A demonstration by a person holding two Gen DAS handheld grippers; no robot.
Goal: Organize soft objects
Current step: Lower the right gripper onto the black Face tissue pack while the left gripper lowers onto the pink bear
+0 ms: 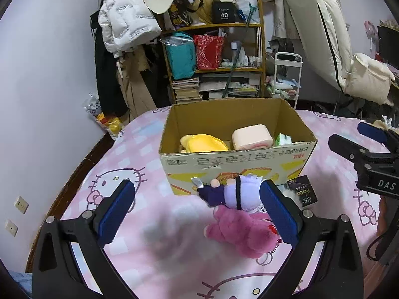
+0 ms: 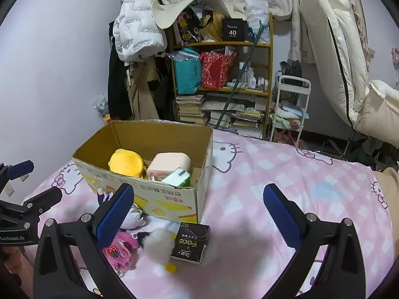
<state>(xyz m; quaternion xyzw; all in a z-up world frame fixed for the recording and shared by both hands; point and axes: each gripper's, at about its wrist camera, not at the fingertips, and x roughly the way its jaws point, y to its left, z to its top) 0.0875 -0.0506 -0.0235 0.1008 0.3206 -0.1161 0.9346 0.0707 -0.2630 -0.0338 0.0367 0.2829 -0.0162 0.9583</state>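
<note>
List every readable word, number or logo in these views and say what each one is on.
"40": black box on the top shelf; the small print above it is unreadable.
"Face", upside down: small black carton on the bed; its other print is too small.
"DAS": body of the right gripper, cut off at the frame edge.
Red and grey print, upside down: cardboard box, not readable.
Repeated lettering: white puffer jacket, too blurred.

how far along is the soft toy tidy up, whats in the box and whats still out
Done: a yellow plush, a pink cushion and a green pack lie in the cardboard box. In hand: nothing; both grippers' jaws are open. Left on the bed: purple doll, pink bear, white fluffy toy, black carton.
</note>
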